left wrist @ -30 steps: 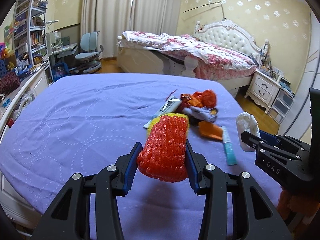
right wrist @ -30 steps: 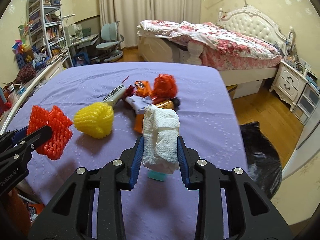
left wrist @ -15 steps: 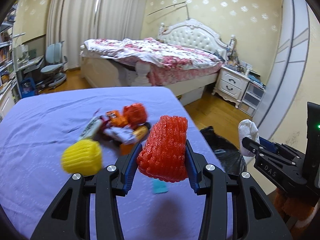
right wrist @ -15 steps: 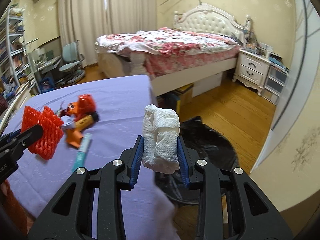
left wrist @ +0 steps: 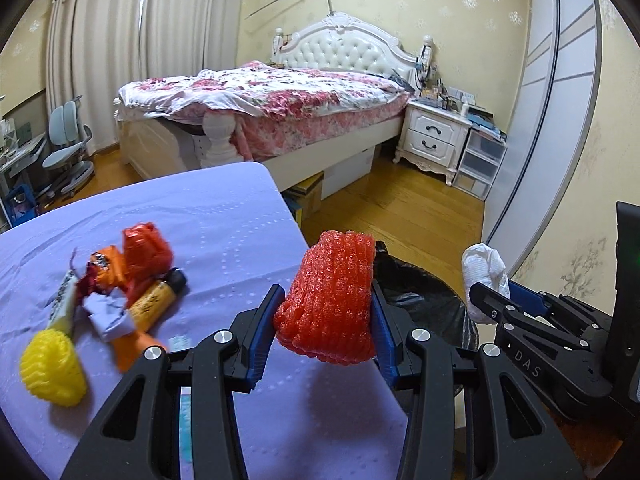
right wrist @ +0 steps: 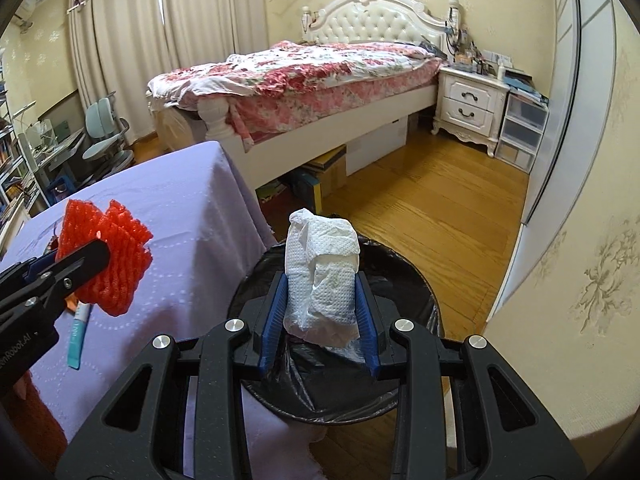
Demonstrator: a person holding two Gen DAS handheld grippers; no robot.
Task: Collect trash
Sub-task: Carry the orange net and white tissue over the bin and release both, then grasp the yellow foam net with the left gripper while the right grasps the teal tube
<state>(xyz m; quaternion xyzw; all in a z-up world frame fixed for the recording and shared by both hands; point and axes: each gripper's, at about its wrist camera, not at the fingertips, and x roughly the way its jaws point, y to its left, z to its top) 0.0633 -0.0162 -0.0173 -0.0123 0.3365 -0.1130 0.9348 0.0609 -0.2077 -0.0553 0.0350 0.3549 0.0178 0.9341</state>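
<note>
Hovering over black bin (right wrist: 404,280): right gripper (right wrist: 320,312) jaws clamp white tissue (right wrist: 322,276), ready to drop; left gripper (left wrist: 324,320) jaws pinch red foam net (left wrist: 328,300) near bench (left wrist: 224,216) edge.

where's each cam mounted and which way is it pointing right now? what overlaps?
Left wrist: on the left gripper, looking forward over the purple table's right edge toward the bed; its fingers clamp the red foam net; the right gripper shows at right.
Right wrist: on the right gripper, looking down-forward over the black-lined bin; its fingers clamp the white tissue; the left gripper shows at left.
Shared: net, tissue, bin, table, bed, both grippers.
</note>
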